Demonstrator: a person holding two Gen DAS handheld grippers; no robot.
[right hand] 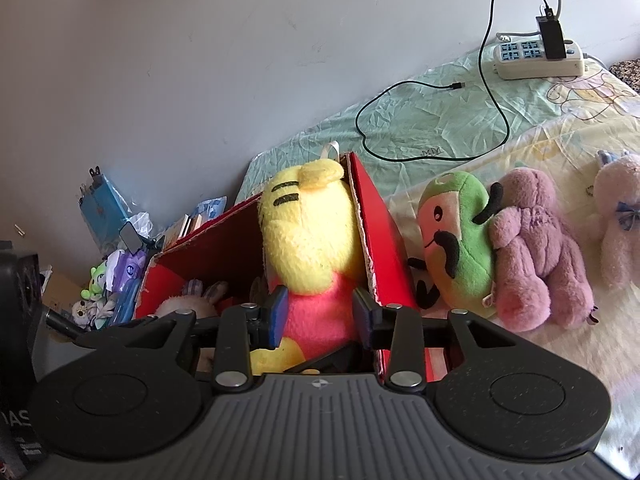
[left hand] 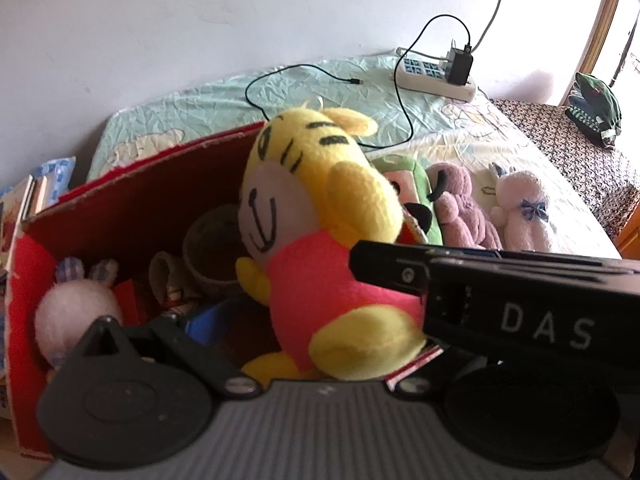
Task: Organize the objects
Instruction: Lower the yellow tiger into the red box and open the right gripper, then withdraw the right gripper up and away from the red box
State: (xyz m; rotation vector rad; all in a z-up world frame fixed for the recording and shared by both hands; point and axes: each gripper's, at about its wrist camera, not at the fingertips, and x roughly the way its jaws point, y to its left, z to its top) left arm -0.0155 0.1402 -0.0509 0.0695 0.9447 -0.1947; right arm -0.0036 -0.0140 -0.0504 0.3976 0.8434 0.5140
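Note:
A yellow tiger plush in a pink shirt is upright over the open red cardboard box. My right gripper is shut on its pink body, with a blue pad pressed on each side. In the left wrist view the same tiger plush hangs over the red box, and a black finger of the right gripper presses its side. My left gripper is open just before the box, fingers spread wide around the plush without touching it. Its right finger is hidden.
Inside the box lie a white bunny plush, a bowl and a mug. On the bed to the right sit a green plush, a purple plush and a pale plush. A power strip and black cable lie farther back.

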